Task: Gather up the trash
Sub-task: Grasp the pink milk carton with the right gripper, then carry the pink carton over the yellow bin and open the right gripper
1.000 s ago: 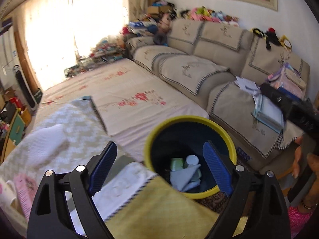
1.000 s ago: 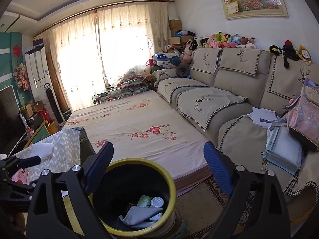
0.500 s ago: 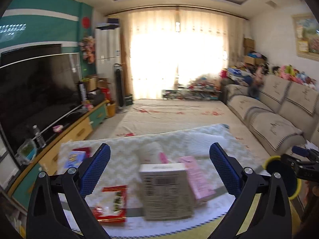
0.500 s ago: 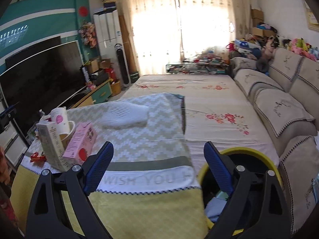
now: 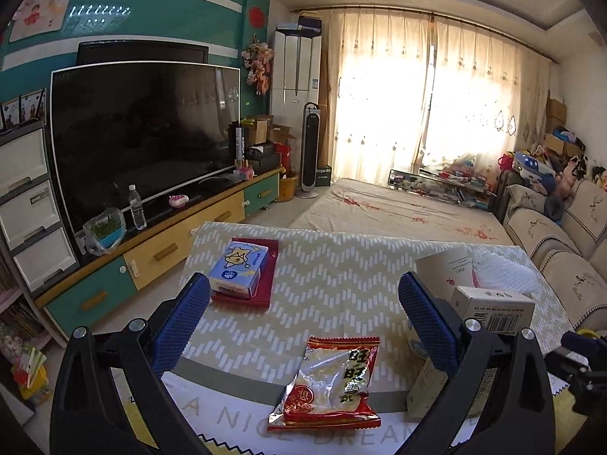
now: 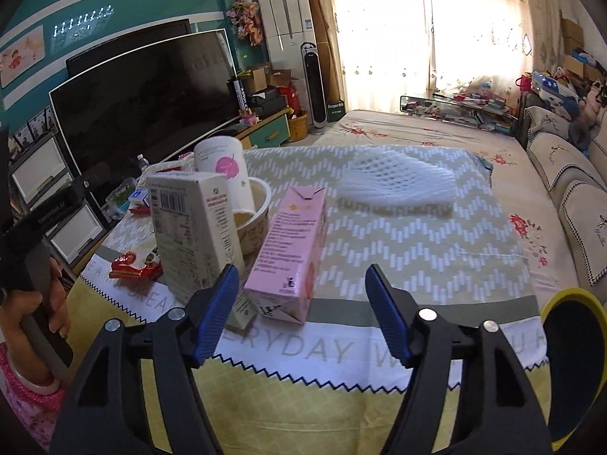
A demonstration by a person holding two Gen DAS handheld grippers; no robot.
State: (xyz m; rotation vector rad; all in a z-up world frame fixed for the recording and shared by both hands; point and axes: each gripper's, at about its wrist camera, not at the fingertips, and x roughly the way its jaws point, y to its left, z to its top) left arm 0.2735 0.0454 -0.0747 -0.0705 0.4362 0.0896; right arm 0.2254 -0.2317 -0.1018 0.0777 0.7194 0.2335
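Note:
My left gripper (image 5: 303,303) hangs wide open and empty over the near edge of the cloth-covered table (image 5: 334,276). A red snack packet (image 5: 330,383) lies flat just below and between its fingers, untouched. My right gripper (image 6: 303,299) has its jaws closing. A pink carton (image 6: 292,250) lies with its near corner just ahead of the gap, and the pads are not on it. Left of it stands a white carton (image 6: 197,227) with a paper cup (image 6: 224,167) in a bowl behind it. The snack packet (image 6: 132,265) shows at the left. The yellow-rimmed bin (image 6: 573,364) is at the lower right.
A white foam net (image 6: 394,182) lies further back on the table. A blue tissue pack (image 5: 239,269) rests on a red box at the far left. A TV and cabinet (image 5: 144,132) line the left wall, and a sofa (image 6: 569,174) the right. A hand (image 6: 34,295) holds the left gripper's handle.
Both views have swung left from the bin and sofa to the table with its packets and cartons. The right jaws have narrowed; the left jaws stay wide.

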